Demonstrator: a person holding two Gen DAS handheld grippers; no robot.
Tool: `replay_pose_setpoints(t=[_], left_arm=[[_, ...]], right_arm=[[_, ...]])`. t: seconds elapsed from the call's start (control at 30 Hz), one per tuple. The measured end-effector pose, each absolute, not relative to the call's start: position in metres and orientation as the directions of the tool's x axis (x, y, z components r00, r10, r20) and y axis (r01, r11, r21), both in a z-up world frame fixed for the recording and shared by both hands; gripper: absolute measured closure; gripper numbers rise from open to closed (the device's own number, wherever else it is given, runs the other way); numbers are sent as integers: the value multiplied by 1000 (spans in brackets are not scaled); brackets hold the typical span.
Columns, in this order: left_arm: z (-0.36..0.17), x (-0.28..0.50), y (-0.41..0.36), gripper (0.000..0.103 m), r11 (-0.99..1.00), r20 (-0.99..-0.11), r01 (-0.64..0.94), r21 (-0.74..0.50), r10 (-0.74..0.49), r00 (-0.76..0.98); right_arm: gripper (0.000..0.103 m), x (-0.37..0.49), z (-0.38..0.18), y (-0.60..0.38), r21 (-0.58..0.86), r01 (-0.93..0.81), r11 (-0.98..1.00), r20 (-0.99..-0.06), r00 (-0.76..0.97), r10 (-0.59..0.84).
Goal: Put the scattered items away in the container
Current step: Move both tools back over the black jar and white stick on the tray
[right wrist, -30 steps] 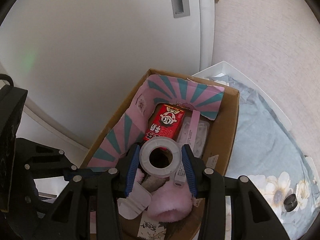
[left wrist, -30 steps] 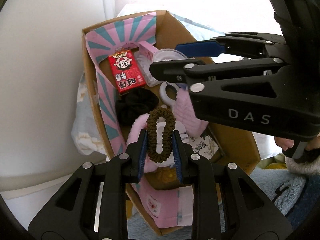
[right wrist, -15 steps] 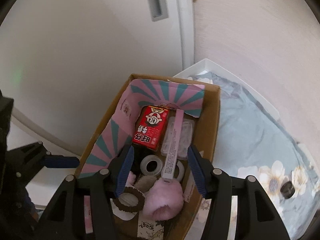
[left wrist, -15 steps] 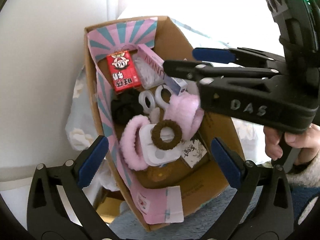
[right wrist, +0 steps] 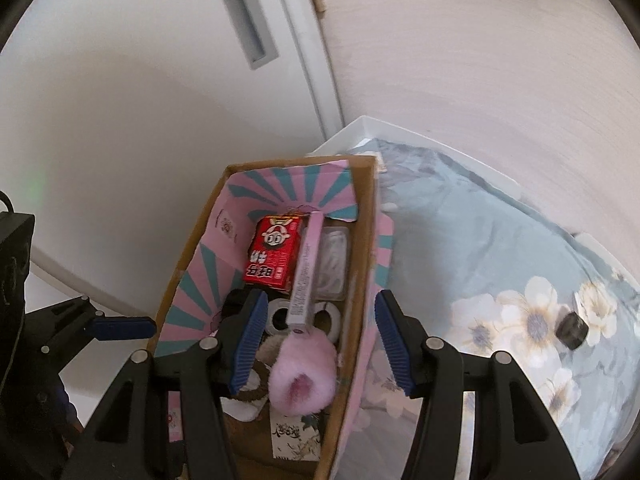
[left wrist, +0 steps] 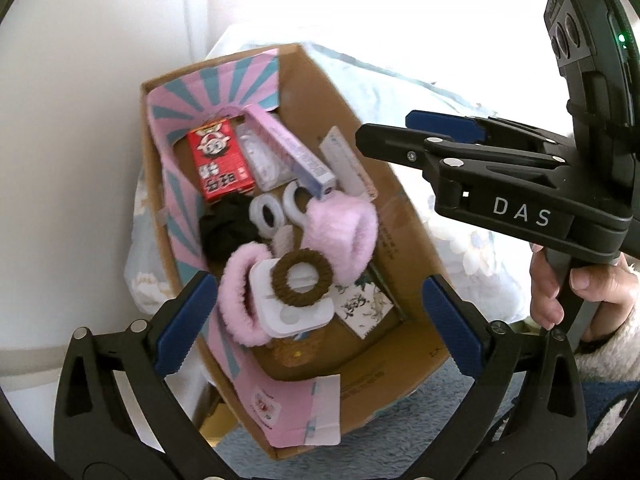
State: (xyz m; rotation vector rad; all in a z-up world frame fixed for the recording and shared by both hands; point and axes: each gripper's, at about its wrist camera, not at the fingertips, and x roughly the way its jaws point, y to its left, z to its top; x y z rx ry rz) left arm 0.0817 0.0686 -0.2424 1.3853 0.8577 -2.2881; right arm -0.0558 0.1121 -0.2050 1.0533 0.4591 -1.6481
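The cardboard box (left wrist: 404, 216) with pink and teal lining stands on a floral bedsheet. Inside it a brown scrunchie (left wrist: 280, 280) lies on a white case (left wrist: 296, 316), between two pink fluffy pieces. Beside them are two tape rolls (left wrist: 256, 212), a black scrunchie (left wrist: 224, 232), a red carton (left wrist: 220, 160) and a long purple box (left wrist: 288, 152). My left gripper (left wrist: 320, 320) hangs wide open above the box's near end, holding nothing. My right gripper (right wrist: 320, 340), open and without a load, hovers over the box (right wrist: 362, 264). From the left wrist it shows at the right (left wrist: 384, 126), held by a hand (left wrist: 592, 280).
A small black object (right wrist: 572, 330) lies on the floral bedsheet (right wrist: 480, 260) right of the box. White cabinet doors (right wrist: 140, 120) rise close behind the box. A blue fuzzy rug (left wrist: 440, 420) lies in front of it. One left gripper finger (right wrist: 124, 328) reaches in at the box's left.
My left gripper opened and dropped the brown scrunchie onto the white case. My right gripper let the tape roll fall into the box, then drew back to the right and rolled.
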Motion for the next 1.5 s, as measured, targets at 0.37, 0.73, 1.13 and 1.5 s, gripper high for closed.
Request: replay_pose_setpoints(t=[0.37, 0.73, 1.13, 1.5], left_arm=[[-215, 35, 91, 1, -855, -875, 438, -278, 37, -483], [-189, -39, 130, 1, -928, -876, 314, -200, 26, -481], [-201, -132, 151, 1, -933, -887, 292, -211, 57, -459], [-259, -211, 160, 1, -916, -919, 337, -218, 76, -387]], right_arm=[[51, -96, -188, 166, 244, 848, -470, -788, -109, -606], [51, -166, -165, 241, 176, 763, -622, -789, -268, -553], [51, -248, -173, 257, 143, 769, -623, -862, -213, -460], [51, -320, -251, 229, 268, 739, -618, -935, 45, -351]])
